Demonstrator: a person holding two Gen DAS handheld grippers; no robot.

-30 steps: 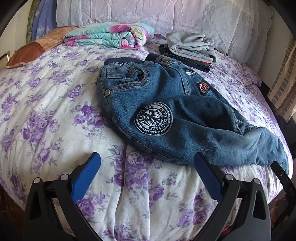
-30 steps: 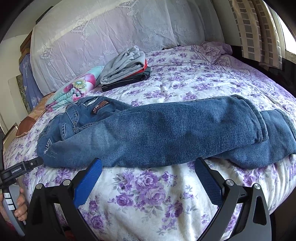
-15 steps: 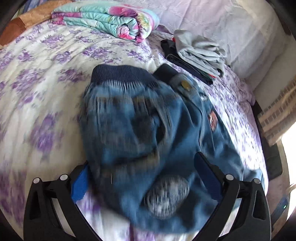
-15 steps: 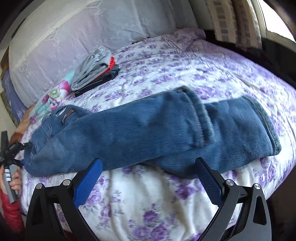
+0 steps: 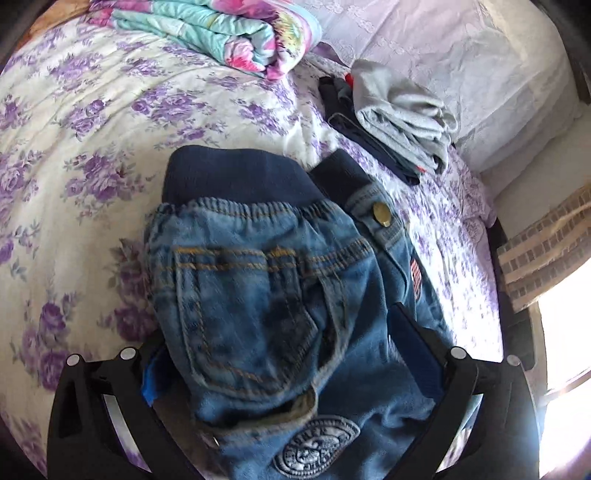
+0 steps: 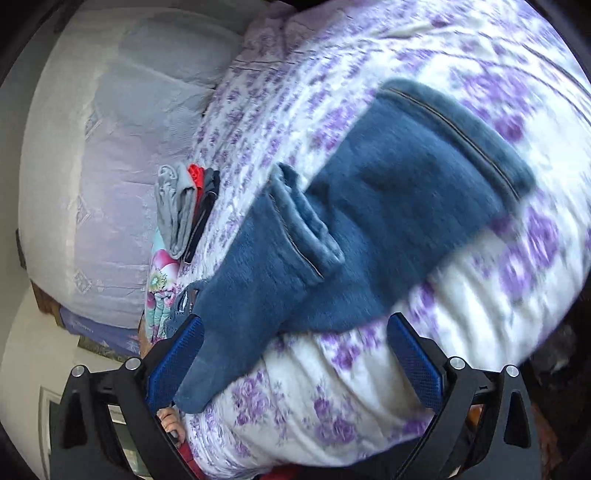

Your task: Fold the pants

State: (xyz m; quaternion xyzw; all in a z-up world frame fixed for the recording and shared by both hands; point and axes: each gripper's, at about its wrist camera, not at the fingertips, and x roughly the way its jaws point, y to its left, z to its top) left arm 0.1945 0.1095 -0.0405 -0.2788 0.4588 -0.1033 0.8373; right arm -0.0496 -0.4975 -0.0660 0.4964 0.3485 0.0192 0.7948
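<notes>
One pair blue jeans (image 5: pixel 280 295) — round patch, ribbed waistband — both jaws spread.

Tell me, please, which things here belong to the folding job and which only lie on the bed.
For the job:
jeans
left tool
right tool

Only lying there:
folded floral blanket
pile of folded clothes
pillow

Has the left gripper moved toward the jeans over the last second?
Yes. The left gripper has advanced over the jeans, toward the folded grey clothes.
</notes>
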